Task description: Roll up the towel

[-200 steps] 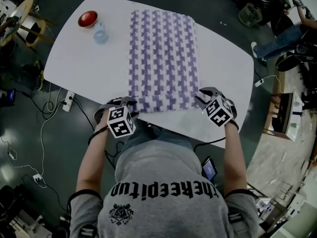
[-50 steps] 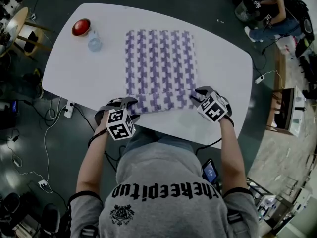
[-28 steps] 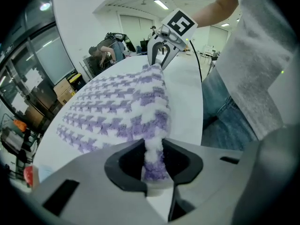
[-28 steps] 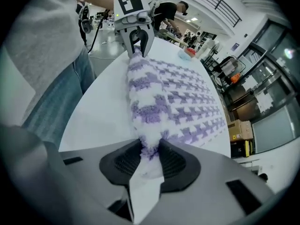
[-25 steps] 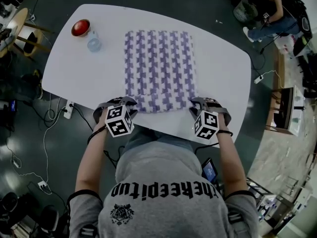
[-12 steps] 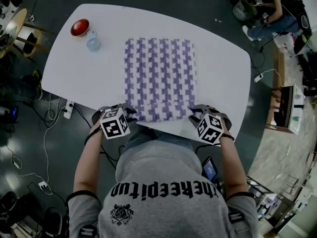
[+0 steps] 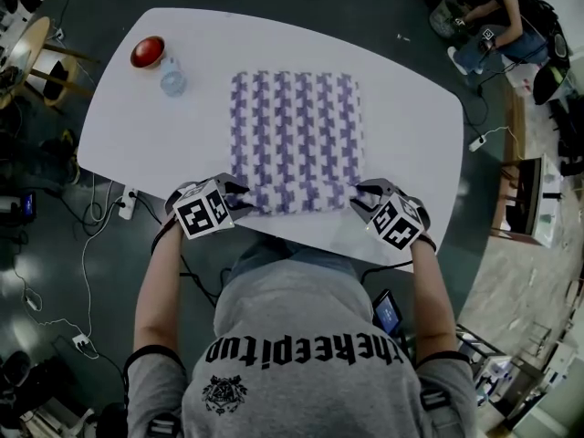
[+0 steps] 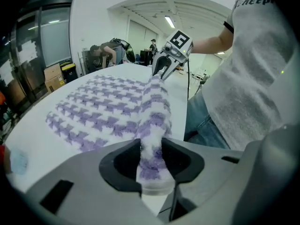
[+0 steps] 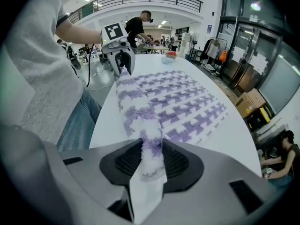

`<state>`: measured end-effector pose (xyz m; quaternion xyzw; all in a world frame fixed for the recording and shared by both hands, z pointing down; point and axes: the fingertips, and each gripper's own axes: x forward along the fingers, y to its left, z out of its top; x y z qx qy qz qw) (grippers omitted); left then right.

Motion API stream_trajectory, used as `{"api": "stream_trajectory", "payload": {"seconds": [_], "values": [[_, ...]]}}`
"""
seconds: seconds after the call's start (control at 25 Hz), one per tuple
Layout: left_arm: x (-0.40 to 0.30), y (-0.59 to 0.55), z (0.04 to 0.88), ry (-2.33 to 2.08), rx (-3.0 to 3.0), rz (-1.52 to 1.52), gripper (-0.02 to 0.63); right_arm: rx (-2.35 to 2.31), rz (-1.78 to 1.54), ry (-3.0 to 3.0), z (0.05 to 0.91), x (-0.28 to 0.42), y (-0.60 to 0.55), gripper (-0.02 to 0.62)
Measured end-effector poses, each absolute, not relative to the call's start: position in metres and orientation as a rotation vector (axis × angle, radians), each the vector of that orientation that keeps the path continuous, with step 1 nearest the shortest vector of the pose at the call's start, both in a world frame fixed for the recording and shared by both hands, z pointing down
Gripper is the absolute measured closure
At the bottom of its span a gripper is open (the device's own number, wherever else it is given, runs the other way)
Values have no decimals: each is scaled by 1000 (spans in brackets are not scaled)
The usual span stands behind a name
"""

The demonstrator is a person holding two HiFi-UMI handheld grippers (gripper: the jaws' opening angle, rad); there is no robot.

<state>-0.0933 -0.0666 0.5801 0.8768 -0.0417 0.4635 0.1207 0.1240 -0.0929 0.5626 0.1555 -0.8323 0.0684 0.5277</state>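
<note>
White oval table [image 7: 128, 135] carries a small red bowl [image 7: 147, 51] and a clear glass [image 7: 172, 82] at its far left corner. The left gripper [image 7: 239, 192], on a forearm stretched forward, tilts steeply down at the near left corner of the purple-and-white patterned fluffy towel [image 7: 297, 135]. Its jaws have just been opening, yet the towel's rolled near edge sits pinched between its pads [image 8: 126, 161]. The towel lies flat mid-table, with the roll spanning from one gripper to the other. The right gripper [image 7: 360, 194] mirrors that pose at the near right corner, its jaws clamped on the roll's other end. Compared with eight seconds ago, the flat stretch is shorter and its far edge lies further from the table's far rim.
</note>
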Motion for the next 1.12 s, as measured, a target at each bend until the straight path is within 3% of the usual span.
{"api": "stream_trajectory", "payload": {"seconds": [0.36, 0.56, 0.76, 1.0, 1.12], "values": [[-88, -104, 575, -245, 2595, 1353, 482, 469, 185, -1993, 563, 135, -119, 488], [-121, -149, 589, -311, 2594, 1354, 482, 507, 203, -1974, 582, 104, -161, 488], [-92, -152, 594, -370, 2621, 1376, 481, 514, 194, -1934, 598, 133, -165, 488], [-94, -149, 548, -442, 2764, 1412, 452, 507, 206, -1904, 598, 129, -166, 488], [-83, -134, 537, -434, 2830, 1456, 402, 516, 215, -1899, 600, 130, -167, 488]]}}
